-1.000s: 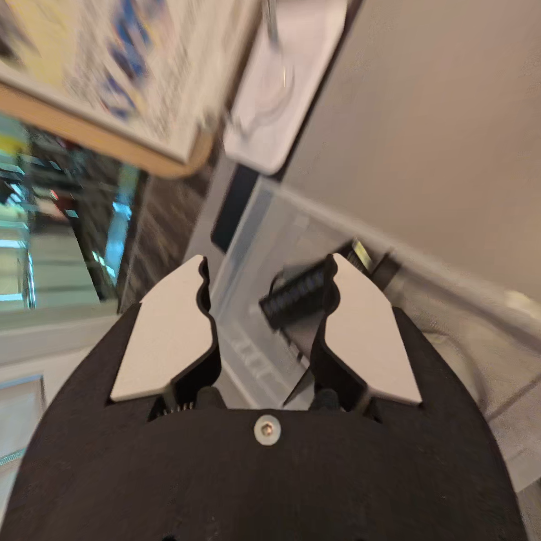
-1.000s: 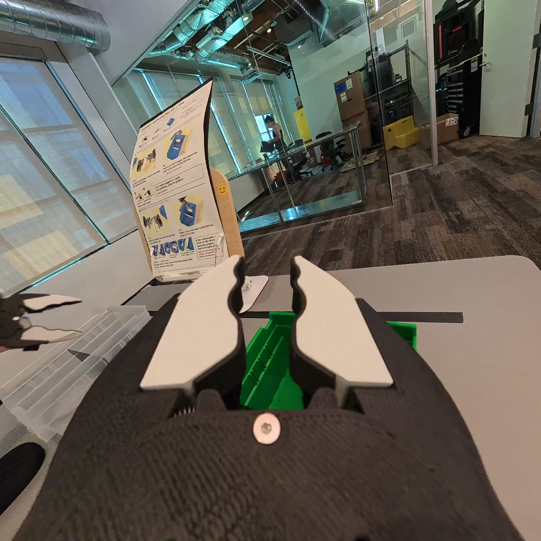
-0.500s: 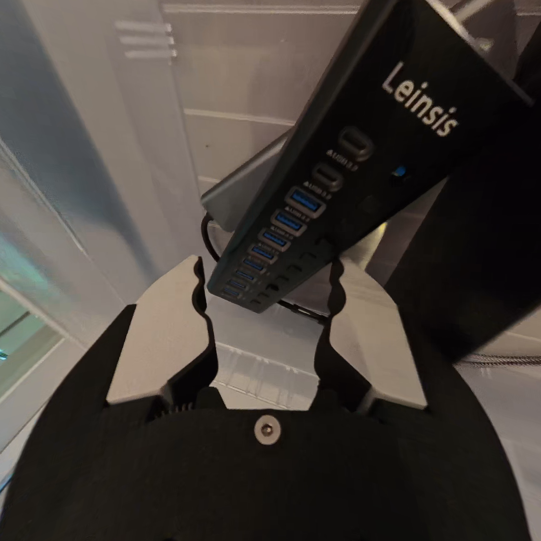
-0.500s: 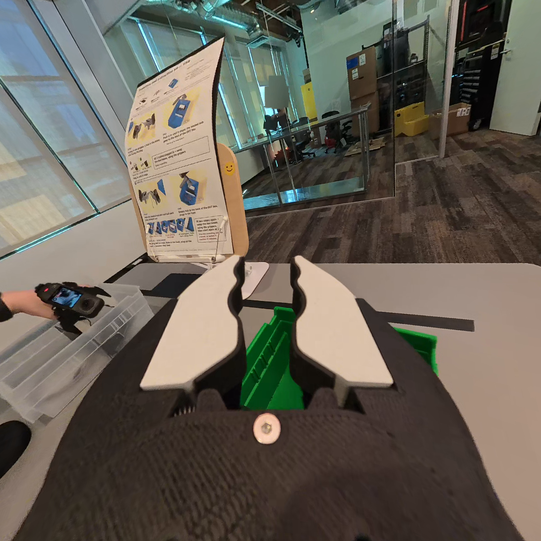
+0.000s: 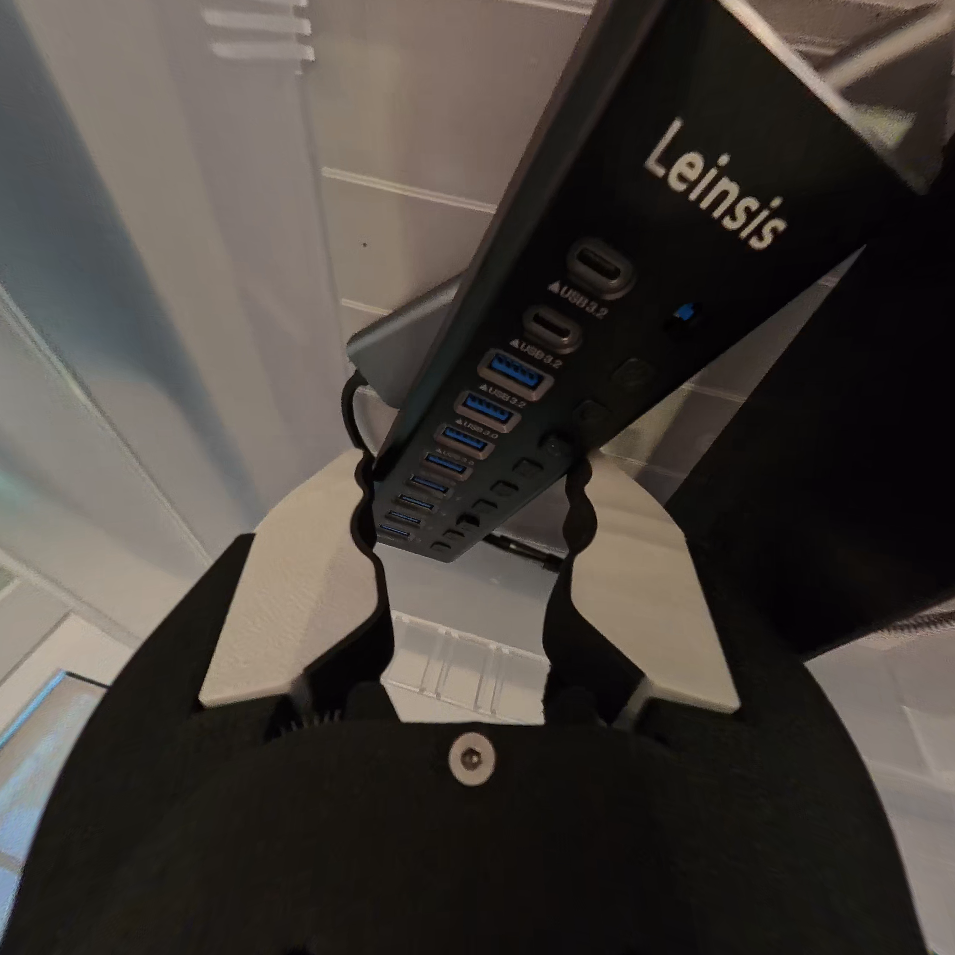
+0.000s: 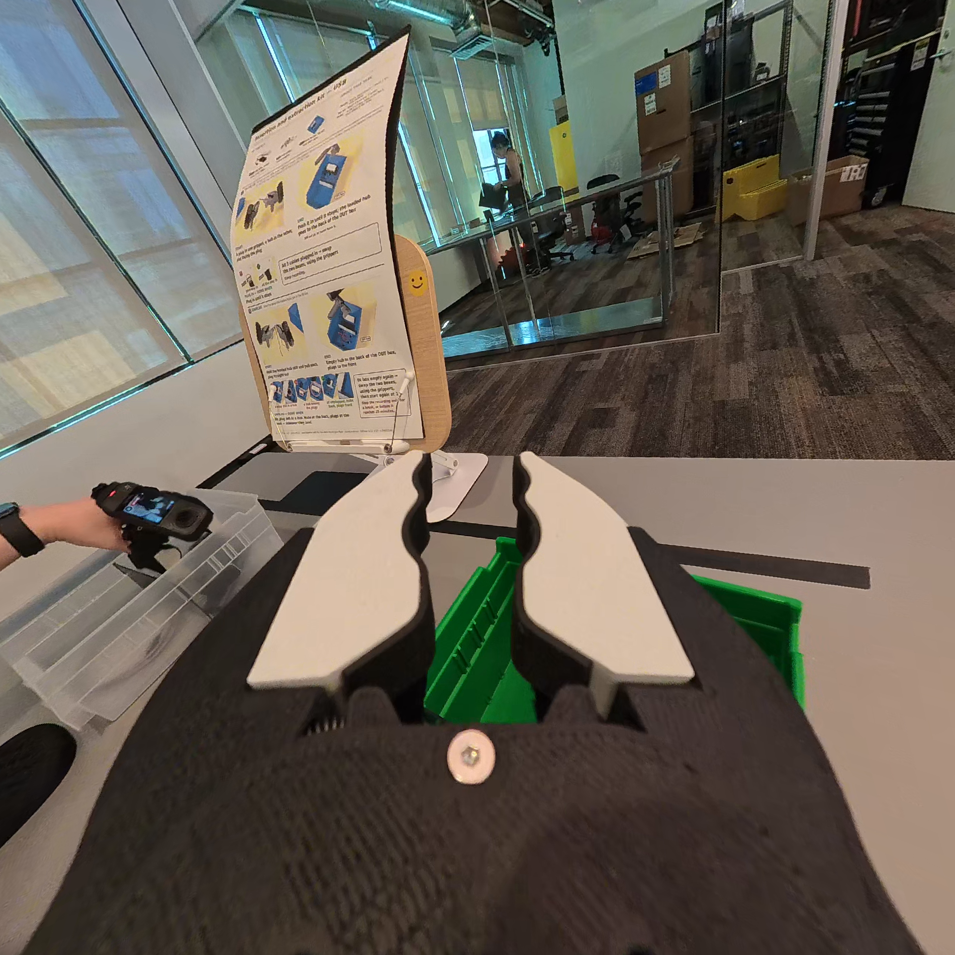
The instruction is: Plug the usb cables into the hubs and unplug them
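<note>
A black USB hub (image 5: 594, 310) with a row of blue ports lies tilted in a clear bin (image 5: 455, 666). My left gripper (image 5: 470, 465) has its jaws around the hub's near end, and both fingers touch its sides. A thin black cable (image 5: 349, 413) curves out beside the left finger. My right gripper (image 6: 470, 465) is open and empty above a green bin (image 6: 475, 646). The left gripper (image 6: 155, 511), held by a hand, also shows in the right wrist view, reaching down into the clear bin (image 6: 129, 620).
A large black object (image 5: 827, 465) lies right of the hub and a grey one (image 5: 403, 330) lies under it. An instruction sheet on a wooden stand (image 6: 330, 258) stands at the back of the grey table (image 6: 775, 506). Carpeted office floor lies beyond.
My left gripper swung down into the clear bin, reached the black hub and narrowed its jaws onto the hub's end. My right gripper stayed open over the green bin.
</note>
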The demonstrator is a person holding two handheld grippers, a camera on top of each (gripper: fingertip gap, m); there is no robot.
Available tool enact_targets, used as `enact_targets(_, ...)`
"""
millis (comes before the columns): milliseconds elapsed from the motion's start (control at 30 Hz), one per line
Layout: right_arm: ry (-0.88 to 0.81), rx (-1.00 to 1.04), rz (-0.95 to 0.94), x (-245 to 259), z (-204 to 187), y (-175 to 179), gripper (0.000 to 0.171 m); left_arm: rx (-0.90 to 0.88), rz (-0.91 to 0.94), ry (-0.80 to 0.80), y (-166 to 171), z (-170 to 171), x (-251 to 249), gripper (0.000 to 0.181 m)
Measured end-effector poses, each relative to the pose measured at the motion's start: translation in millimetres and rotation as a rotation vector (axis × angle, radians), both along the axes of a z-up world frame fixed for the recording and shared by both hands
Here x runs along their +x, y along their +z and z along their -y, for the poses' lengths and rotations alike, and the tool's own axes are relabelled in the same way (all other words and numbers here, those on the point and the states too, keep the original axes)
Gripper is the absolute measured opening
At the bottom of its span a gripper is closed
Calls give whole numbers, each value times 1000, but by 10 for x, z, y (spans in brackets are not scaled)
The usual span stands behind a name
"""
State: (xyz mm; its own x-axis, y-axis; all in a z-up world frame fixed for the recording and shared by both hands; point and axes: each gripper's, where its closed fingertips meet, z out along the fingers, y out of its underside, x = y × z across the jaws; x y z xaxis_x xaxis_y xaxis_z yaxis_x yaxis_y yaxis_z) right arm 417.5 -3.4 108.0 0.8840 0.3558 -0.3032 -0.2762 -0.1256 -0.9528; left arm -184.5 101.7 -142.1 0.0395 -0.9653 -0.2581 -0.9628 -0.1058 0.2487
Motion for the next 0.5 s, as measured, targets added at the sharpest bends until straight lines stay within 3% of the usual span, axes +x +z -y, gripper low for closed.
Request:
enact_targets(167,3,-2,-4,2,-16,-8,30,-83,25,160,169,116,19,64)
enact_targets(500,5,3,-7,4,-9,4,30,-25,-104,180,665,236,-171,62)
